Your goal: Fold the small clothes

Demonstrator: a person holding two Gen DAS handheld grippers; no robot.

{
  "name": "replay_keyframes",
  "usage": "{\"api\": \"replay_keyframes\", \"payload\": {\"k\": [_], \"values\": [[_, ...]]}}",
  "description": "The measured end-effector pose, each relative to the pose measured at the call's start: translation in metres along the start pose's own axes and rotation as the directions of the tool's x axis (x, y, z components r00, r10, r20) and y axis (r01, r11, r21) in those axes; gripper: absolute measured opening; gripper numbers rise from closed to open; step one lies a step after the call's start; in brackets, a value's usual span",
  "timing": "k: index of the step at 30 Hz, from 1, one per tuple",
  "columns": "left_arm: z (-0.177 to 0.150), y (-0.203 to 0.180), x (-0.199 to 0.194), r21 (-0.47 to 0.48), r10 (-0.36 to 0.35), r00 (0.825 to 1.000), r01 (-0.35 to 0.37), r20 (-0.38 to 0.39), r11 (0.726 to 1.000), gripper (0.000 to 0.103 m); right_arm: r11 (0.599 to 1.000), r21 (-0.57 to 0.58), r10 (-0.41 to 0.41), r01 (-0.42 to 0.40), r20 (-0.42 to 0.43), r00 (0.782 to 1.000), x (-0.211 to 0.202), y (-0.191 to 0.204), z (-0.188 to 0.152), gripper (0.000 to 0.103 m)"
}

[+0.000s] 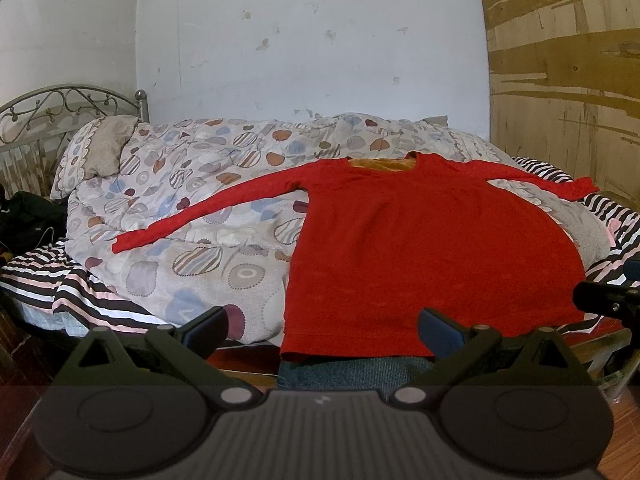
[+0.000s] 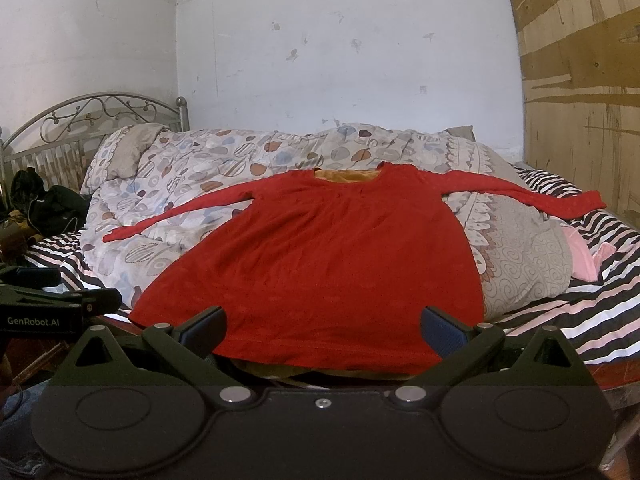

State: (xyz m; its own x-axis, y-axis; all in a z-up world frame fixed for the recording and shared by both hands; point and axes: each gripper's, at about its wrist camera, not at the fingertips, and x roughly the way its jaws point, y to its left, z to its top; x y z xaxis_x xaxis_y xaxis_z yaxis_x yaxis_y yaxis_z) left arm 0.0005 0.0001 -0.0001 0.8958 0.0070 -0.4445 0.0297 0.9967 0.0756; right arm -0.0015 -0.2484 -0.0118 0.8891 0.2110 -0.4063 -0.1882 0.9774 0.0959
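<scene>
Both claws, left (image 1: 322, 326) and right (image 2: 322, 326), gape empty before red top (image 2: 320, 260) (sleeves spread) on quilt (image 1: 192, 200).

Left tongs (image 1: 322, 330): matte black plastic body, ribbed grey centre panel with small pale mark, two round housings, silver pivot pins, triangular cut-outs in linkage arms, blue ribbed pads (image 1: 438, 332) on fingers. Right tongs (image 2: 322, 330): same black build, smooth centre, single silver screw, blue pads (image 2: 440, 330). White "GenRobot.AI" lettering on left unit's side, seen from right wrist.
</scene>
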Motion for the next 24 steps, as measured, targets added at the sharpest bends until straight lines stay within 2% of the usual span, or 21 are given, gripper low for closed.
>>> {"api": "replay_keyframes", "payload": {"k": [6,18,21,24], "values": [[-0.012,-0.001,-0.001,0.003,-0.001,1.000,0.001,-0.003,1.000,0.103,1.000,0.000,-0.011,0.011,0.001,1.000,0.001,-0.003,-0.001,0.103],[-0.014,0.005,0.008,-0.001,-0.007,1.000,0.007,-0.018,1.000,0.103,1.000,0.001,-0.031,0.031,-0.022,0.999,0.006,-0.003,0.002,0.103],[-0.013,0.009,0.030,-0.002,-0.011,0.996,0.011,-0.084,1.000,0.103,0.995,-0.004,-0.096,0.096,-0.101,0.990,0.017,0.000,0.013,0.103],[0.007,0.020,0.051,-0.009,-0.018,0.988,0.017,-0.153,1.000,0.103,0.984,0.015,-0.168,0.175,-0.213,0.963,0.033,-0.001,0.034,0.103]]}}
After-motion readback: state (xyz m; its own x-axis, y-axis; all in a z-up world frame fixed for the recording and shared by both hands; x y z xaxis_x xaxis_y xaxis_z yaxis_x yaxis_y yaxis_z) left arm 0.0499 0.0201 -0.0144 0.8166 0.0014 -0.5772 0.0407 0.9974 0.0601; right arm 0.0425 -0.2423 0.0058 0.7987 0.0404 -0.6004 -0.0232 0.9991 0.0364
